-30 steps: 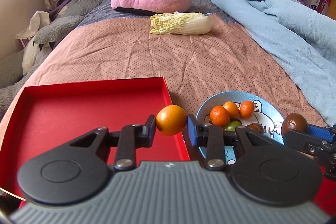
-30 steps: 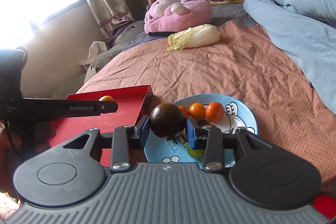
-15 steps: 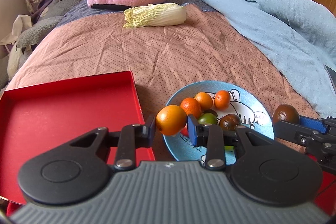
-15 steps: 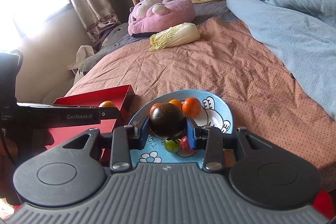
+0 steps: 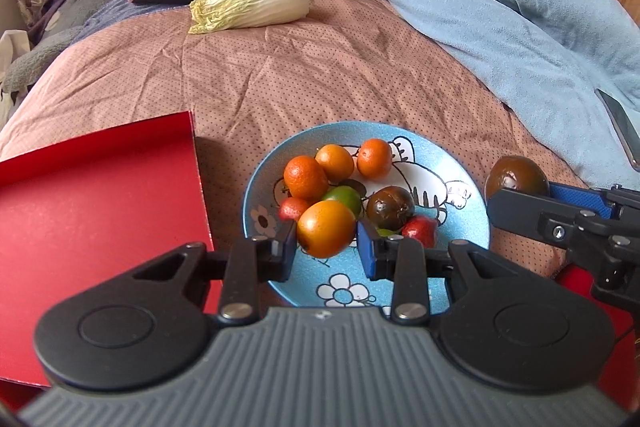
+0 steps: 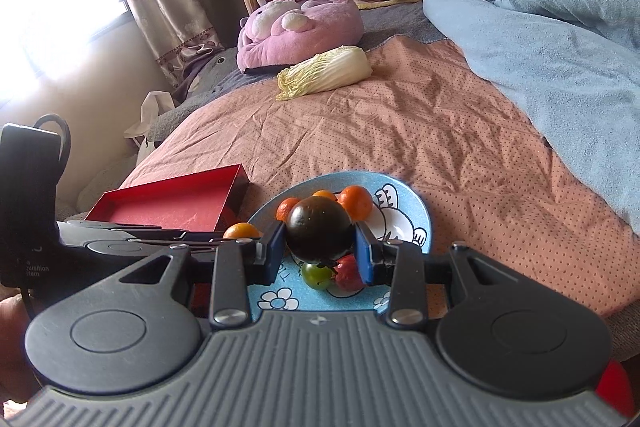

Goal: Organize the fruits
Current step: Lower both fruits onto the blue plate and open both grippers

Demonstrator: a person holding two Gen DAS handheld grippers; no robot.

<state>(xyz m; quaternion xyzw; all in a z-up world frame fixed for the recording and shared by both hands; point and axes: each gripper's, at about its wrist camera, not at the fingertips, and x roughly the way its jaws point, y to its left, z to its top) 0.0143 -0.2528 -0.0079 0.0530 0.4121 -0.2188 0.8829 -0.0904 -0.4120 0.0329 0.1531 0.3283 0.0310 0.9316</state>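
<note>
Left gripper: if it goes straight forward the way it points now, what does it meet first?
Probably the fruit heaped on the blue plate. The left gripper, shut on an orange, points at the green fruit directly ahead, though height above the plate is unclear.

Each claw [image 5: 327,251] [image 6: 319,254] has a grey ribbed body, two black rounded housings with circular caps, silver screws on black links, and blue finger pads [image 5: 366,249].

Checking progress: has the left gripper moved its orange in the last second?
Yes. The left gripper, shut on the orange, has shifted right, from beside the red tray's edge to over the blue plate.
</note>
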